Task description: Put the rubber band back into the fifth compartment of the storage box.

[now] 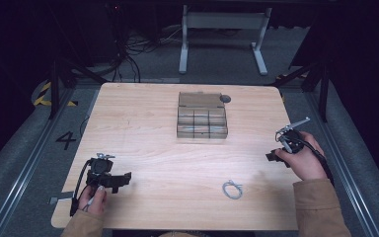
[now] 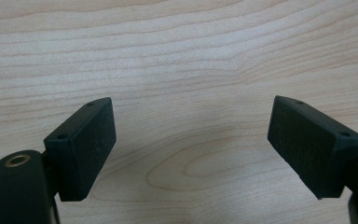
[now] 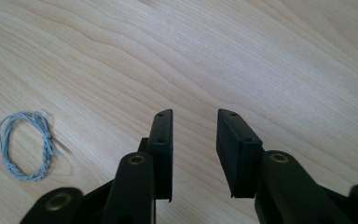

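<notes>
Approach step, I judge: right hand-held gripper (image 3: 193,154), half open and empty, must swing lower-left to the pale-blue twisted cord loop (image 3: 24,145); left hand-held gripper (image 2: 191,144) gapes wide, empty.

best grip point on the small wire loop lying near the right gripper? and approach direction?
Probably from straight above. The wire loop lies flat on the table, so a side approach has nothing to catch. Pinch across the twisted strand on one side, its thickest part, with one jaw inside the ring and one outside. The right gripper is nearest, and its jaws are open with nothing between them.
</notes>
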The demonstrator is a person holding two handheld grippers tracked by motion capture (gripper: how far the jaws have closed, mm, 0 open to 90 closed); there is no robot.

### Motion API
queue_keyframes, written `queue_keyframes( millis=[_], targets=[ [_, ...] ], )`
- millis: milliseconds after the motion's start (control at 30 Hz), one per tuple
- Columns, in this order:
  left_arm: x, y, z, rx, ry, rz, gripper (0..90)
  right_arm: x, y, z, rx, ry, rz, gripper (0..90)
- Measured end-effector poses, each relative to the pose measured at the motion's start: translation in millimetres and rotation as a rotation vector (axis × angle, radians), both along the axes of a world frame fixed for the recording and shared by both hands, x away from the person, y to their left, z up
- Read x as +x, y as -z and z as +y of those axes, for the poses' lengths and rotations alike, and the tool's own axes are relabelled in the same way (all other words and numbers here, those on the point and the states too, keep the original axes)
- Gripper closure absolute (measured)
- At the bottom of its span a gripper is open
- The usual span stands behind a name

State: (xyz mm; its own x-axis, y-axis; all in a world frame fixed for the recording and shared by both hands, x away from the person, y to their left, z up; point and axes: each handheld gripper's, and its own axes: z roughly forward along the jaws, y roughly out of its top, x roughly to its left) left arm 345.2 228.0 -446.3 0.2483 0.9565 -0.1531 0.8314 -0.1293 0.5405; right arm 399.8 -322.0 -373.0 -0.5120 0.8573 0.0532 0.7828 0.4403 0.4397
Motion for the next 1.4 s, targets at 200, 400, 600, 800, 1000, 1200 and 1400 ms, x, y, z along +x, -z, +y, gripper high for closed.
queue_keyframes(
  millis=[200, 400, 600, 800, 1000, 1200, 1400],
  targets=[
    [1.0, -0.5, -0.1, 0.002, -0.001, 0.0, 16.0, -5.7, -6.1, 0.1, 0.01, -0.011, -0.059, 61.0],
    [1.2, -0.4, -1.0, 0.003, 0.002, 0.0, 16.0, -8.1, -6.5, 2.1, 0.008, -0.032, -0.064, 56.8],
    [2.0, -0.3, -1.5, -0.001, 0.001, 0.0, 16.0, -13.5, -10.8, 8.4, 0.012, -0.052, -0.075, 55.3],
    [2.6, -0.7, -3.4, 0.002, 0.006, -0.001, 16.0, -22.1, -17.1, 20.6, 0.013, -0.092, -0.081, 54.0],
    [3.6, -1.0, -4.5, 0.001, 0.012, 0.004, 16.0, -31.4, -25.0, 30.8, 0.021, -0.15, -0.083, 53.5],
    [4.2, -0.9, -5.2, 0.001, 0.016, 0.001, 16.0, -38.3, -28.6, 42.0, 0.023, -0.209, -0.078, 53.1],
    [4.3, -0.7, -5.8, 0.0, 0.015, -0.001, 16.0, -41.8, -29.1, 50.9, 0.021, -0.251, -0.073, 52.3]
  ],
)
